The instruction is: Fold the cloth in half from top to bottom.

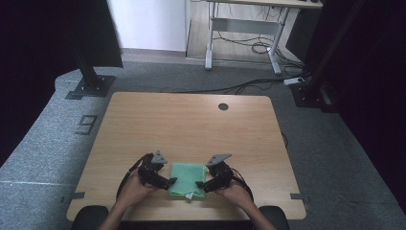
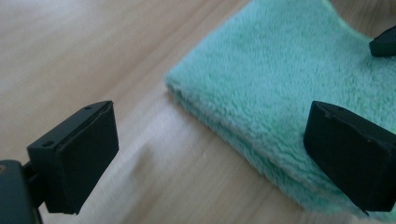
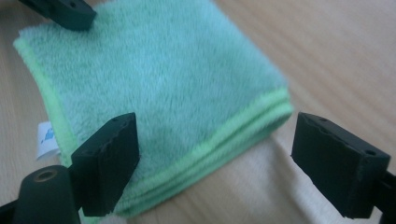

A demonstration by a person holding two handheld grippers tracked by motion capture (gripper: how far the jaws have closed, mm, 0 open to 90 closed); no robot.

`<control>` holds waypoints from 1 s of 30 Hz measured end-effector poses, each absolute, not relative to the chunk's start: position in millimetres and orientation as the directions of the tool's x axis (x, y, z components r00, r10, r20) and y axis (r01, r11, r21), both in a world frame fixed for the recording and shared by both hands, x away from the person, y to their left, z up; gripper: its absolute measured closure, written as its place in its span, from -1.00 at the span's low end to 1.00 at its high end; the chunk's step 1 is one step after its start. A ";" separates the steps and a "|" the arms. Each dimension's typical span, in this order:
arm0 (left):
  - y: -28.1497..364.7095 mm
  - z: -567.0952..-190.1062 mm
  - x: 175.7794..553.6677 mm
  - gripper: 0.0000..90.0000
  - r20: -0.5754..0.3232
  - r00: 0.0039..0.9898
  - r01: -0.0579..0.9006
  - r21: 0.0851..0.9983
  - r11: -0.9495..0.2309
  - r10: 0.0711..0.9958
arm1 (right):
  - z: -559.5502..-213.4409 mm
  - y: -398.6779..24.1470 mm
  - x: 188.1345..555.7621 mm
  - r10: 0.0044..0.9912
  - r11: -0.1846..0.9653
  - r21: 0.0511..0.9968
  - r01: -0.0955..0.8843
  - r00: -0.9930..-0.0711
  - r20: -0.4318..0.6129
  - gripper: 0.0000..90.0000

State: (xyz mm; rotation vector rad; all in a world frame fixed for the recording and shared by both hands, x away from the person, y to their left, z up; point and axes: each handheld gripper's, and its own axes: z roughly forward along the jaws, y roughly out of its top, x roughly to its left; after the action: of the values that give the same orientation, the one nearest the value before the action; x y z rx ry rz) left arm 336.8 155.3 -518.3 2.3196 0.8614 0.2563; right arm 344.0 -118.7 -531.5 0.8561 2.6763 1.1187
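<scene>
A folded green towel [image 1: 187,179] lies flat on the wooden table [image 1: 191,124] near its front edge. My left gripper [image 1: 171,182] is at the towel's left side and my right gripper [image 1: 200,184] at its right side. In the left gripper view the towel [image 2: 280,79] has one black jaw over it and the other over bare wood; the left gripper [image 2: 210,135] stands open, pressing nothing. In the right gripper view the right gripper [image 3: 215,140] is open too, straddling the towel's [image 3: 154,79] layered edge. A white label [image 3: 45,140] sticks out of the towel.
A round cable hole [image 1: 223,106] sits near the table's far edge. Black stand bases [image 1: 91,86] flank the far corners. Behind them a white-legged desk [image 1: 244,28] stands over loose cables [image 1: 258,48] on the floor.
</scene>
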 end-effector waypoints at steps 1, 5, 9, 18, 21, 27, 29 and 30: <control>156.2 -519.5 334.7 -0.93 -0.035 0.765 0.518 0.628 -0.581 0.643 | -533.3 -119.6 342.5 0.544 0.570 0.684 0.456 -0.833 0.102 -0.68; 157.2 -522.9 326.7 -0.93 -0.027 0.763 0.518 0.622 -0.587 0.646 | -537.9 -123.9 337.9 0.565 0.563 0.680 0.469 -0.819 0.098 -0.69; 157.1 -526.2 322.1 -0.93 -0.004 0.762 0.516 0.608 -0.603 0.647 | -543.7 -124.9 333.9 0.571 0.569 0.672 0.475 -0.816 0.093 -0.70; 153.0 -536.6 325.9 -0.97 0.014 0.754 0.525 0.588 -0.616 0.656 | -546.6 -124.8 331.4 0.577 0.567 0.687 0.454 -0.815 0.062 -0.70; 153.6 -538.3 327.7 -0.99 0.004 0.748 0.534 0.590 -0.605 0.664 | -546.6 -124.8 332.2 0.579 0.568 0.687 0.454 -0.813 0.058 -0.70; 154.1 -540.6 332.5 -1.00 -0.015 0.736 0.548 0.602 -0.582 0.677 | -547.0 -125.7 336.4 0.594 0.561 0.689 0.459 -0.803 0.051 -0.70; 153.8 -540.9 334.3 -1.00 -0.011 0.734 0.545 0.605 -0.580 0.679 | -547.1 -126.3 338.9 0.601 0.558 0.690 0.461 -0.798 0.048 -0.70; 153.6 -541.1 335.2 -1.00 -0.013 0.732 0.547 0.606 -0.577 0.681 | -547.1 -126.5 340.0 0.603 0.556 0.690 0.463 -0.796 0.048 -0.70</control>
State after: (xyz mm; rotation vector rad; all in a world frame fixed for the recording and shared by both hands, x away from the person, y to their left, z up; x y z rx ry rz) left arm 335.2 153.6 -541.1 2.3385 0.9247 0.2960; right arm 340.0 -126.5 -547.1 0.9005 2.5955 1.0653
